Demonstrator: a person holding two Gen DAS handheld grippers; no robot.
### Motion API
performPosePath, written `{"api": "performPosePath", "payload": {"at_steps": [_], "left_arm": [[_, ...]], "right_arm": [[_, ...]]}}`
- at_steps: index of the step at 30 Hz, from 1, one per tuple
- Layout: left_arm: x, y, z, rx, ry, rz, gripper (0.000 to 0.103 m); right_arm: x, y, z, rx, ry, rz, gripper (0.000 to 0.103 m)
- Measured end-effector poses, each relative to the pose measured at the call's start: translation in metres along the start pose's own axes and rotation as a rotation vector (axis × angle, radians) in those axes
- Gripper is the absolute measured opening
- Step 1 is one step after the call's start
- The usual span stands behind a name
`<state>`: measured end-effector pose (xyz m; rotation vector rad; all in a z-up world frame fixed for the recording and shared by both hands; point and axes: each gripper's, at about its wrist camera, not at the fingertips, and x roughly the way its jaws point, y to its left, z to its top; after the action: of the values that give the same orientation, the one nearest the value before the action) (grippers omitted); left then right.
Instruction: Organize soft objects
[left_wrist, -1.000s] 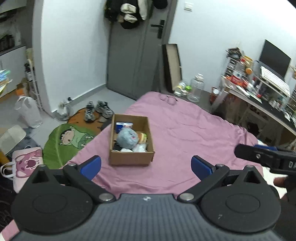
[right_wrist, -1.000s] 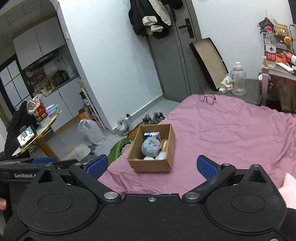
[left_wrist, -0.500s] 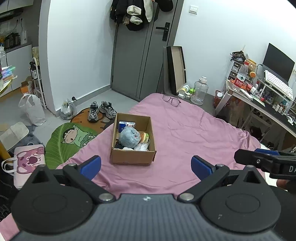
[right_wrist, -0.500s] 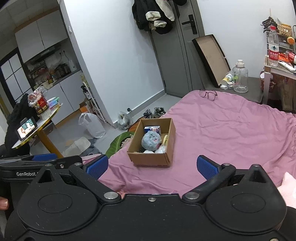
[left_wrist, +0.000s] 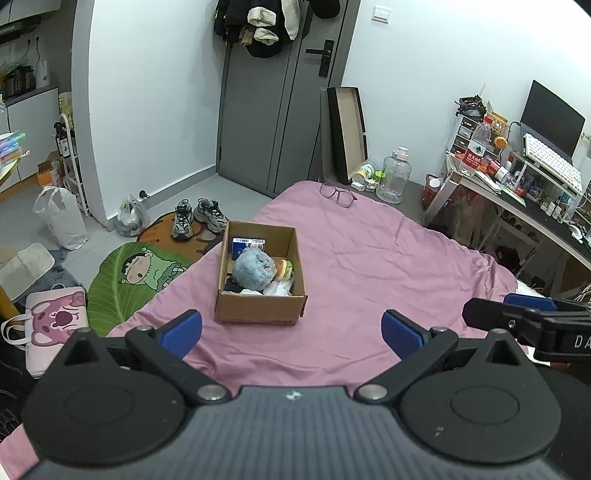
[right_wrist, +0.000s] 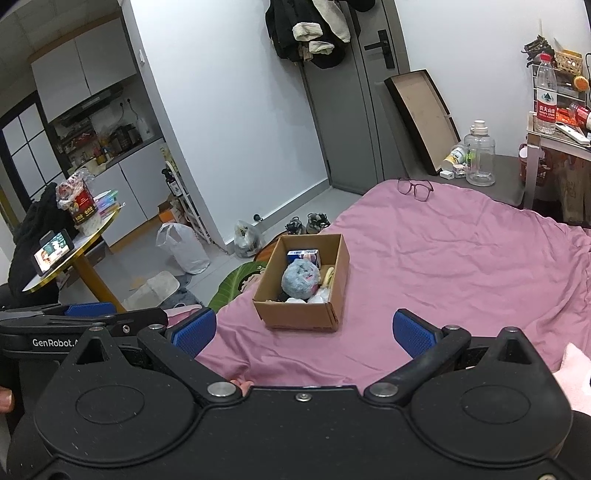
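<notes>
A cardboard box (left_wrist: 258, 314) stands on the pink bedspread (left_wrist: 369, 266) near its left edge. It holds a fuzzy blue-grey plush (left_wrist: 254, 268), a burger-shaped toy (left_wrist: 284, 269), a blue-and-white packet (left_wrist: 248, 243) and white soft items. The box also shows in the right wrist view (right_wrist: 299, 317), with the plush (right_wrist: 301, 278) inside. My left gripper (left_wrist: 291, 330) is open and empty, held above the bed short of the box. My right gripper (right_wrist: 304, 328) is open and empty, also short of the box. A pale pink soft thing (right_wrist: 576, 384) lies at the right edge.
Glasses (left_wrist: 338, 194) lie at the bed's far end. Shoes (left_wrist: 197, 218) and a green leaf mat (left_wrist: 140, 273) are on the floor left of the bed. A cluttered desk (left_wrist: 524, 192) stands on the right. A round table (right_wrist: 70, 254) stands far left.
Both grippers have pulled back and risen a little, so the box looks slightly farther off. Both stay open and empty.
</notes>
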<state>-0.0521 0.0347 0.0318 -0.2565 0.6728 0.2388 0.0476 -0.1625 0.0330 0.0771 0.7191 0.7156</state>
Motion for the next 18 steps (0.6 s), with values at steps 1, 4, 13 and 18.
{"api": "performPosePath", "payload": {"at_steps": [1,4,13,18], "left_arm": [[0.0006,-0.0007,0.0003,0.0,0.001,-0.001,0.103],[-0.0001,-0.0006,0.0003,-0.001,-0.001,-0.001,0.103],[-0.0013,0.0002,-0.0014,-0.002,-0.001,0.005,0.103],[-0.002,0.0014,-0.0012,-0.002,-0.002,0.002,0.103]], "right_arm": [[0.0002,-0.0001,-0.0001,0.0,0.0,0.0,0.103],[-0.0003,0.0023,-0.0007,-0.008,-0.001,0.003,0.103],[-0.0014,0.0024,-0.0004,-0.015,-0.006,0.001,0.103],[-0.0011,0.0024,0.0002,-0.013,-0.006,0.005,0.103]]}}
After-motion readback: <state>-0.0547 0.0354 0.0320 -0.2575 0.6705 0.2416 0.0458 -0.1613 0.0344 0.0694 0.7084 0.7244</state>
